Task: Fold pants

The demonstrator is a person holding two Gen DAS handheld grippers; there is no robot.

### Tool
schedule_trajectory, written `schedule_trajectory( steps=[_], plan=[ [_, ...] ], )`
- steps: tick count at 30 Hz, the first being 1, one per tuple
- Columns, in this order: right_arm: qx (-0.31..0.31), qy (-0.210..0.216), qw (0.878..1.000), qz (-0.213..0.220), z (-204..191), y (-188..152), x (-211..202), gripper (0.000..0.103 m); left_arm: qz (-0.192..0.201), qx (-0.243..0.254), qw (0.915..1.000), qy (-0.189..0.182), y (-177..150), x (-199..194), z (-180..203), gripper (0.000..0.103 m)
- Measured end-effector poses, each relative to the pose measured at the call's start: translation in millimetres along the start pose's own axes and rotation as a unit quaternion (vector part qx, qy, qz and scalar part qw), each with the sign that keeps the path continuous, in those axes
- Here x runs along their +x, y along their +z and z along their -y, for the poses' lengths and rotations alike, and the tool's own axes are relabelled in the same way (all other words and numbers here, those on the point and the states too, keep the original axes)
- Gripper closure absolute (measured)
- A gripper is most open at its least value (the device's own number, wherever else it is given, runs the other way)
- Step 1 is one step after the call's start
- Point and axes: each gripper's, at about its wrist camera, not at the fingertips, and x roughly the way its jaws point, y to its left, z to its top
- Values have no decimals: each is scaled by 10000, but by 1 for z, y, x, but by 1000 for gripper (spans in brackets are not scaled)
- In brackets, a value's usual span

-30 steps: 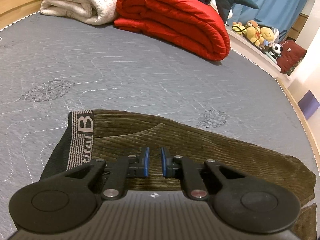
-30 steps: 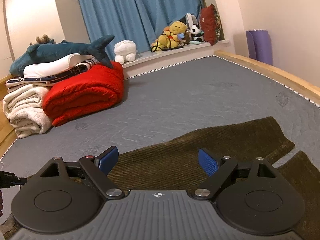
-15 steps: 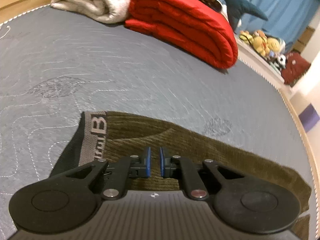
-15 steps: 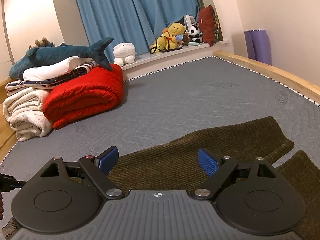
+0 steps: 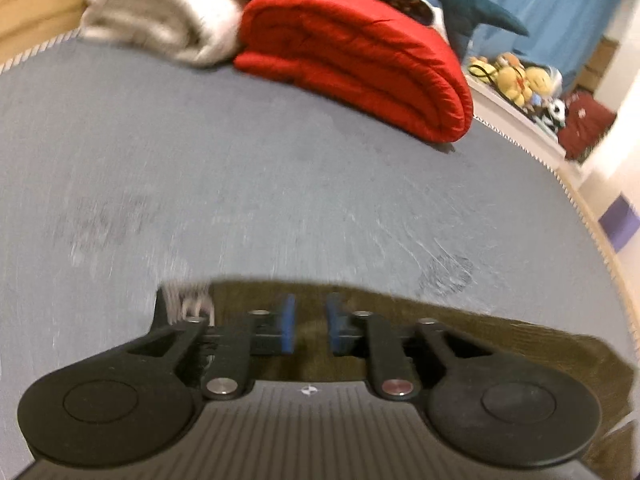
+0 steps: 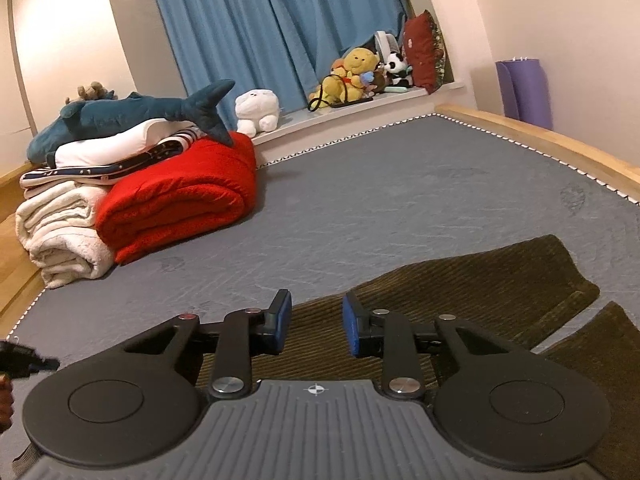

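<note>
Both claws hover low over olive corduroy pants [image 6: 472, 280] lying on a grey mattress [image 6: 400, 200]. Our left gripper [image 5: 310, 330] has its blue pads close together with a narrow gap; this view is blurred, and we cannot tell whether any cloth is caught between them. Our right gripper [image 6: 316, 324] is partly spread and holds nothing.

We judge the fold barely begun. The pants lie flat, at full length, with the two legs apart at the cuffs in the right view. Laying one leg over the other and then folding end to end is all left to do.

Their long axis runs across us, side to side. The striped elastic waistband [image 5: 188, 300] points to our left, and the leg cuffs [image 6: 580, 292] point right.
</note>
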Motion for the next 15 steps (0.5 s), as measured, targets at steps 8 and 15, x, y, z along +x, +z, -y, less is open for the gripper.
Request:
schedule_trajectory(
  steps=[8, 15],
  plan=[
    [-71, 52, 9999, -107, 5, 3, 3, 72, -187, 1377, 9897, -354, 5, 79, 23, 27],
    [-196, -44, 9997, -154, 7, 2, 7, 72, -949, 2114, 9695, -797, 3, 133, 40, 24]
  ],
)
